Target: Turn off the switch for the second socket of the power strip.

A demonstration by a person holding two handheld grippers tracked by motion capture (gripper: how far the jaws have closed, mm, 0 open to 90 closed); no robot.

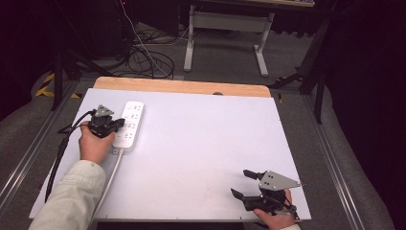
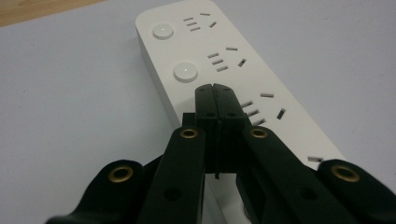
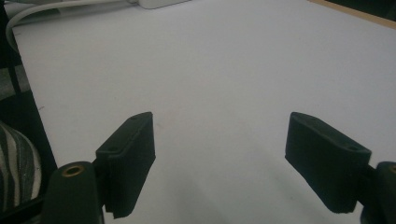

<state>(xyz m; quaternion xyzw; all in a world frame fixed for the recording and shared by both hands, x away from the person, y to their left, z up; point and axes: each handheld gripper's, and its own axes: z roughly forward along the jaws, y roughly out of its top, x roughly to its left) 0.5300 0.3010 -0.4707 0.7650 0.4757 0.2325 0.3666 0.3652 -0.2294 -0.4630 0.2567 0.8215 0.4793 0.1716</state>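
- Dark grey carpet and tangled black cables surround a pale grey rectangular counter [image 1: 201,143] with a light wooden strip along its far edge; a white-legged desk frame stands farther back in the dim room.
- Near the counter's far left corner lies a long white plastic power strip [image 1: 129,125] with round buttons and rows of socket slots; its length runs from near to far; its white cable [image 1: 111,178] leaves the near end and trails toward the near edge of the counter.
- From the bottom left a person's arm in a pale beige sleeve [image 1: 72,196] reaches in; the hand holds the black left gripper [image 1: 119,125] over the near half of the power strip.
- In the left gripper view the left gripper [image 2: 215,89] has its two black jaws pressed flat together with nothing between them; the joined tips sit just over the strip's top face, below the second round button [image 2: 185,72] and beside a group of slots; whether the tips touch the plastic cannot be told.
- At the counter's near right corner the black right gripper [image 1: 242,183], topped by a grey three-cornered plate, points left, well apart from the power strip.
- In the right gripper view the right gripper [image 3: 219,154] has its jaws spread wide over bare counter, holding nothing.
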